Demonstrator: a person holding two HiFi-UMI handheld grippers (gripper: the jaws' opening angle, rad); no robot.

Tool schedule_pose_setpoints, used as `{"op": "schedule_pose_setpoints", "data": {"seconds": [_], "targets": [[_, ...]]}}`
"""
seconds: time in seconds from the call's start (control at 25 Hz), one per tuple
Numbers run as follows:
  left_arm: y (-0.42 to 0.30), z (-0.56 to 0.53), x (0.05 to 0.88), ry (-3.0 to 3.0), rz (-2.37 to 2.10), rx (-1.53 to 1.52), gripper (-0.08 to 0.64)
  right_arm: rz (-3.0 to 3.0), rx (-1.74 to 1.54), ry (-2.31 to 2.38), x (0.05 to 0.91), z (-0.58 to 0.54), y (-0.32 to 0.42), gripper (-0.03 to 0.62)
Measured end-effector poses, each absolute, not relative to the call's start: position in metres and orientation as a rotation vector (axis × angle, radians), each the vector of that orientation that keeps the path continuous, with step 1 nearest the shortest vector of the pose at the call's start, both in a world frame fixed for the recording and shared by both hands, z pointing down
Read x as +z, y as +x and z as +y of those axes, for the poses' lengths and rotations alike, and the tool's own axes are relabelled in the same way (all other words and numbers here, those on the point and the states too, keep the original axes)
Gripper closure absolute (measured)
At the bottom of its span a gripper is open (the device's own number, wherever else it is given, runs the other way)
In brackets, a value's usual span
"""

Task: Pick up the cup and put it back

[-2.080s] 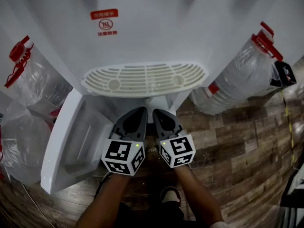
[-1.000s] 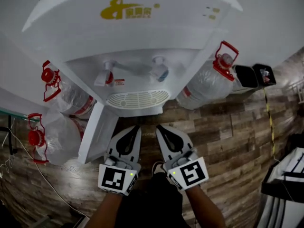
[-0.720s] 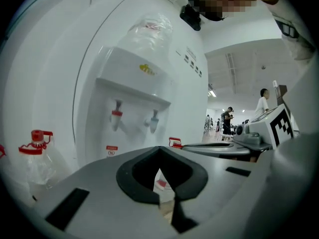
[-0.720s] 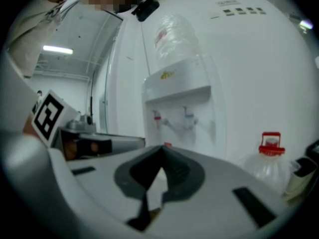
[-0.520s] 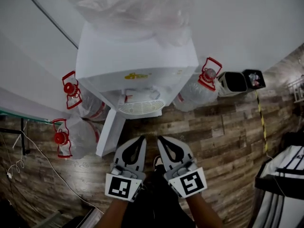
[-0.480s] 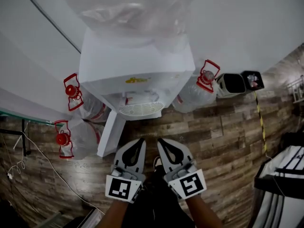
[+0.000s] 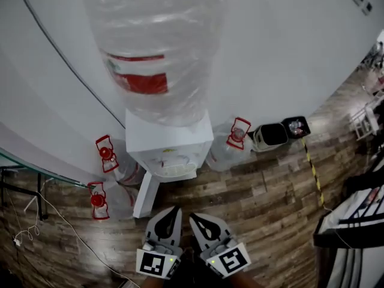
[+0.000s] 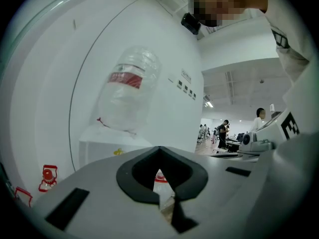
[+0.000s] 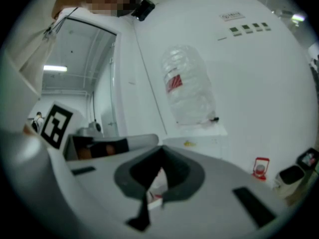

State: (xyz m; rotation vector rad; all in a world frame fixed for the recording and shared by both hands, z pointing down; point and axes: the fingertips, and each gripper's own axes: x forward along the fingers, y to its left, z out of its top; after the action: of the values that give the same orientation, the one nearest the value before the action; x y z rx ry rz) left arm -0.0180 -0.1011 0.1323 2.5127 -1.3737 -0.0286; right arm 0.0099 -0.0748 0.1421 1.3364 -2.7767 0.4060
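The left tongs (image 7: 173, 210) and the right tongs (image 7: 194, 216) hung side by side at the bottom of the head view, both aimed at the water dispenser (image 7: 170, 150), which stood well apart from them across the wooden floor (image 7: 264, 203). Each gripper view showed its own jaws closed tip to tip, with nothing between them.

The cup could not be made out in any view. The dispenser's tap recess was too small and blurred from the head camera to tell what stood in it, and in both gripper views the closed jaws covered the lower front of the dispenser.

A large clear bottle (image 7: 156, 47) sat upside down on top of the dispenser and filled much of the upper frame. A white door panel (image 7: 146, 195) hung open at the dispenser's lower left. Two spare bottles with red handles (image 7: 102, 176) stood against the white wall (image 7: 288, 53) on the left, and another spare bottle (image 7: 231, 144) leaned on the right. Beyond that one were two bins (image 7: 276, 134).

The person's hands were cut off at the bottom edge, behind the marker cubes. The right edge of the head view was dark, and the furniture there was hard to read.
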Motion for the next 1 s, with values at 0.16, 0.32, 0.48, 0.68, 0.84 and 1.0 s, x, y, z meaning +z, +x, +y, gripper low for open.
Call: {"op": "schedule_pose_setpoints", "data": {"seconds": [0.16, 0.32, 0.48, 0.68, 0.84, 1.0], "targets": [[-0.013, -0.087, 0.085, 2.564, -1.368, 0.006, 0.555, -2.768, 0.423, 1.318, 0.102, -0.058, 0.011, 0.57], [-0.011, -0.071, 0.046, 2.6, -1.344, -0.003, 0.555, -2.76, 0.406, 1.32, 0.066, -0.045, 0.011, 0.569], [-0.01, -0.053, 0.015, 2.621, -1.337, -0.02, 0.555, -2.765, 0.373, 1.327, 0.031, -0.029, 0.012, 0.57], [-0.011, -0.03, -0.015, 2.617, -1.333, -0.03, 0.555, -2.752, 0.338, 1.329, -0.003, -0.011, 0.012, 0.569], [-0.012, -0.011, -0.038, 2.615, -1.332, -0.037, 0.555, -2.768, 0.294, 1.334, -0.029, 0.01, 0.011, 0.569], [-0.015, 0.006, -0.059, 2.635, -1.355, -0.037, 0.555, -2.77, 0.275, 1.351, -0.05, 0.028, 0.012, 0.569]]}}
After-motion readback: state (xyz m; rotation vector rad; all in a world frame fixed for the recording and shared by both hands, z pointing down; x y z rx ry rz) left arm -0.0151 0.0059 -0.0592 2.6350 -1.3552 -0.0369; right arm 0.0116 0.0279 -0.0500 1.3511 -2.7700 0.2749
